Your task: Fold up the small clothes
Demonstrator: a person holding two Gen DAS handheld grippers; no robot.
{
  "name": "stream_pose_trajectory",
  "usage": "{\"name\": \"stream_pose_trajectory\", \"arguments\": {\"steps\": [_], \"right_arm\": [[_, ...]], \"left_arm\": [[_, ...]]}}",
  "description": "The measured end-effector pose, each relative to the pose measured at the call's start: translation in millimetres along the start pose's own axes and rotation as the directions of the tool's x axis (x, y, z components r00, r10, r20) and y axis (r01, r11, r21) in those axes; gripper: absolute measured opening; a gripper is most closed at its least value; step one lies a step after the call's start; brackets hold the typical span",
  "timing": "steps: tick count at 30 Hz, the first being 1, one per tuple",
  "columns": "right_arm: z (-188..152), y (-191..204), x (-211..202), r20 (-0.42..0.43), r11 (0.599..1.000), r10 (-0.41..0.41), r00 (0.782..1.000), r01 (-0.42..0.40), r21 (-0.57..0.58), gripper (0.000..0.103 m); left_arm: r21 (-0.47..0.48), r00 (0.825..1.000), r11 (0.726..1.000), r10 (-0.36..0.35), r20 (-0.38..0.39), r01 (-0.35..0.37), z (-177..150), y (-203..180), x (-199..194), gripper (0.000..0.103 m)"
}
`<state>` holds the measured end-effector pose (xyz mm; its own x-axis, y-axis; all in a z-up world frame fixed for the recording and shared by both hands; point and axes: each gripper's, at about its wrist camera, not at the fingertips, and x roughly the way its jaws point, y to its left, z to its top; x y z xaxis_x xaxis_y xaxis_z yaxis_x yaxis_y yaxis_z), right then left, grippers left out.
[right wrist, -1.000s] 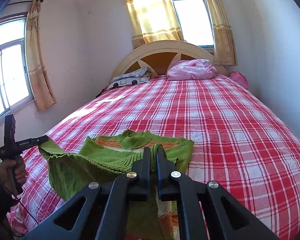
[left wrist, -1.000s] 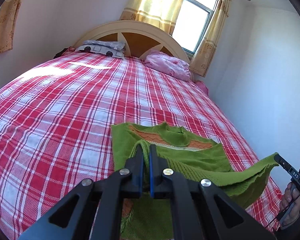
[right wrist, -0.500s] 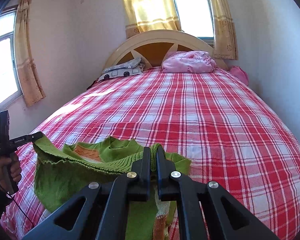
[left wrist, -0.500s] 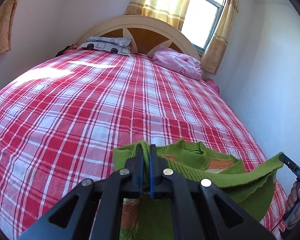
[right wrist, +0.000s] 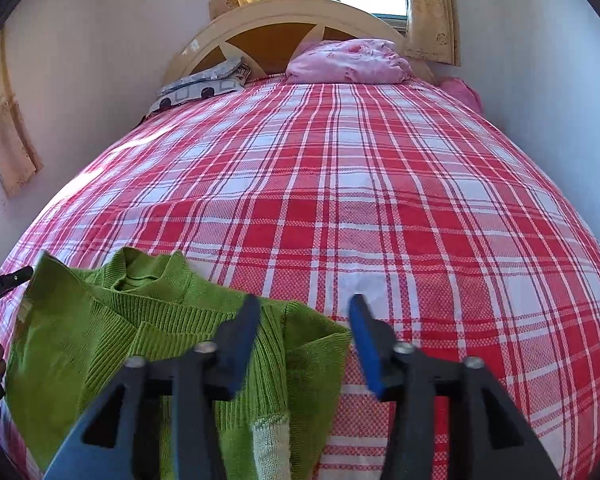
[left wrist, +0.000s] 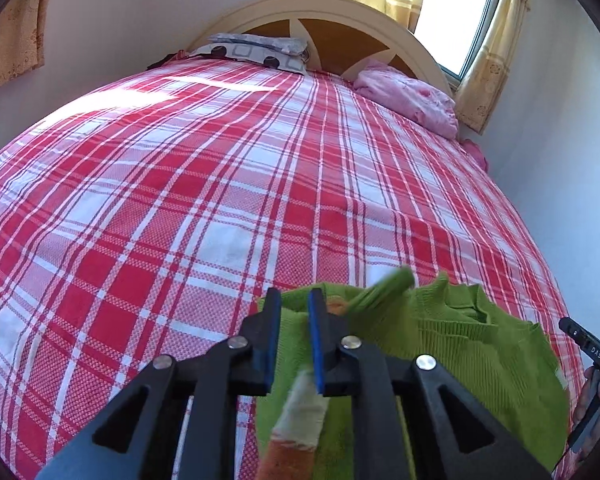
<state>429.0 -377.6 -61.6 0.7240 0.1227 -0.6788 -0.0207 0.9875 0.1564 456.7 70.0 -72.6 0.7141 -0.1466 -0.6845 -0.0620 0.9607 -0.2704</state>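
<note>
A green knit sweater (left wrist: 480, 360) with an orange and white band lies folded over itself at the near end of the bed. My left gripper (left wrist: 294, 304) hovers just over its left part. Its jaws are opening, a narrow gap shows between the blue pads (left wrist: 315, 344), and the ribbed hem (left wrist: 384, 288) is slipping out, blurred. In the right wrist view the sweater (right wrist: 100, 340) lies low at the left. Above its right edge, my right gripper (right wrist: 305, 312) has its jaws opening wide, and no fabric is pressed between them. Each gripper shows at the edge of the other's view.
The bed is covered by a red and white plaid sheet (right wrist: 380, 200). A pink bundle (right wrist: 348, 62) and a grey patterned pillow (right wrist: 200, 88) lie by the curved headboard (right wrist: 276, 20). A wall runs close along the right side, and curtained windows stand behind and to the left.
Both grippers carried the sweater's hem forward and down over its collar end. Both were shut on the hem before; now the jaws have parted and the hem has dropped.
</note>
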Motion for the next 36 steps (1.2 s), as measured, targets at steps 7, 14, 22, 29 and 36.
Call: {"name": "stream_pose_trajectory", "arguments": {"steps": [7, 14, 22, 29, 36], "right_arm": [[-19.5, 35.1, -11.5, -0.091, 0.985, 0.086, 0.992, -0.098, -0.141, 0.057], [-31.9, 90.9, 9.2, -0.236, 0.933, 0.137, 0.962, -0.205, -0.294, 0.057], [-32.7, 128.0, 49.0, -0.271, 0.931, 0.070, 0.960, -0.160, -0.327, 0.002], [-1.3, 129.1, 54.7, -0.162, 0.954, 0.010, 0.987, -0.058, -0.295, 0.002], [-23.2, 117.4, 70.7, -0.230, 0.965, -0.011, 0.973, -0.049, -0.256, 0.007]], "left_arm": [[0.126, 1.000, 0.992, 0.029, -0.001, -0.029, -13.3, -11.8, -10.1, 0.060], [0.221, 0.991, 0.966, 0.130, 0.044, -0.136, -22.5, -24.9, -0.6, 0.067], [0.071, 0.986, 0.985, 0.164, -0.044, -0.160, -33.1, 11.6, 19.1, 0.079], [-0.057, 0.981, 0.979, 0.195, 0.012, -0.194, -33.5, 27.9, 5.5, 0.080], [-0.129, 0.966, 0.957, 0.258, -0.028, -0.259, -36.9, 42.6, 12.3, 0.081]]}}
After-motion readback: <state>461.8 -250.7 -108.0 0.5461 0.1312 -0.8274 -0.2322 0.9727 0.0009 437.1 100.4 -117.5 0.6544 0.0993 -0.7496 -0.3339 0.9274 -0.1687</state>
